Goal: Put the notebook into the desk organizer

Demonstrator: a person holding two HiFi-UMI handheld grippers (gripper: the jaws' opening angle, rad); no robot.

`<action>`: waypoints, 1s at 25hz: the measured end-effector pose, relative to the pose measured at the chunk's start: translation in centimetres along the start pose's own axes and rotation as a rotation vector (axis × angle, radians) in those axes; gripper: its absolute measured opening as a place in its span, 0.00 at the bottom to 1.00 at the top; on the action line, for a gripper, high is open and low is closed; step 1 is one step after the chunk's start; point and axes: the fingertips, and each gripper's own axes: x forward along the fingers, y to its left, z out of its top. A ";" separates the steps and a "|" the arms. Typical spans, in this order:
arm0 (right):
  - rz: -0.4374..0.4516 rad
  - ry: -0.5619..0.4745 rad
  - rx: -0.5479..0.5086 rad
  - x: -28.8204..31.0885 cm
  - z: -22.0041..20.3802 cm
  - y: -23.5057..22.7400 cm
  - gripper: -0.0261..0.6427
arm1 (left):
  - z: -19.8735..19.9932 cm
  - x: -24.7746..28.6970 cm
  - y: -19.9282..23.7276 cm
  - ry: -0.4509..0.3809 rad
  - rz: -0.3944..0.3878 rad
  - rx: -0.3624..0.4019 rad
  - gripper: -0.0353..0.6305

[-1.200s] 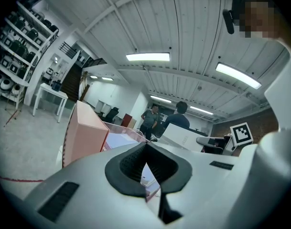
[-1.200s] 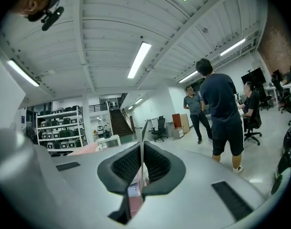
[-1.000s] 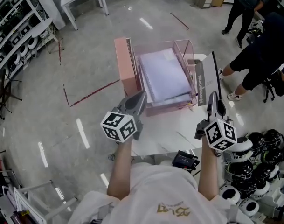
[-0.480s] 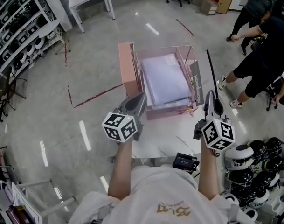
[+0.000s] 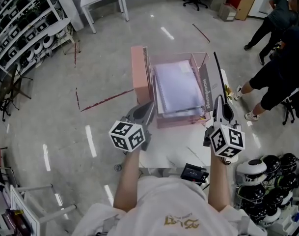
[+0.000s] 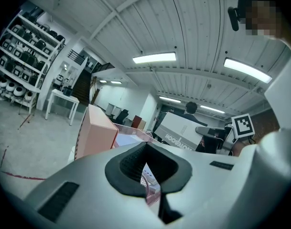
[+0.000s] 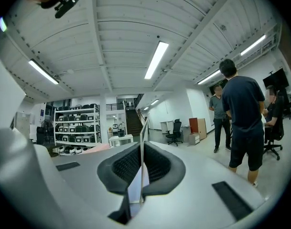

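white table (image 5: pixel 184 147), right gripper (image 5: pixel 222 105) clamping notebook (image 5: pixel 206 85) edge

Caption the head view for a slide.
Right gripper holds the notebook on edge by the pink desk organizer.

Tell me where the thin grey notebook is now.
Head view, right side: the grey notebook stands on edge in the shut right gripper, by the right wall of the pink desk organizer.
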 end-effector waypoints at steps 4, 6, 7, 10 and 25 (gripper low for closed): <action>0.011 0.003 -0.030 0.3 -0.2 0.6 0.07 | 0.2 -0.1 0.2 -0.005 0.003 0.003 0.08; 0.014 0.006 -0.044 0.5 -0.2 0.8 0.07 | 0.3 0.1 0.2 -0.008 0.003 0.004 0.08; 0.016 0.008 -0.050 0.7 -0.3 0.9 0.07 | 0.4 0.1 0.3 -0.009 0.003 0.004 0.08; 0.022 0.018 -0.067 1.1 -0.5 1.2 0.07 | 0.6 0.3 0.5 -0.010 0.004 0.003 0.08; 0.025 0.051 -0.199 2.6 -1.3 2.3 0.07 | 1.0 0.8 1.0 -0.010 0.002 0.002 0.08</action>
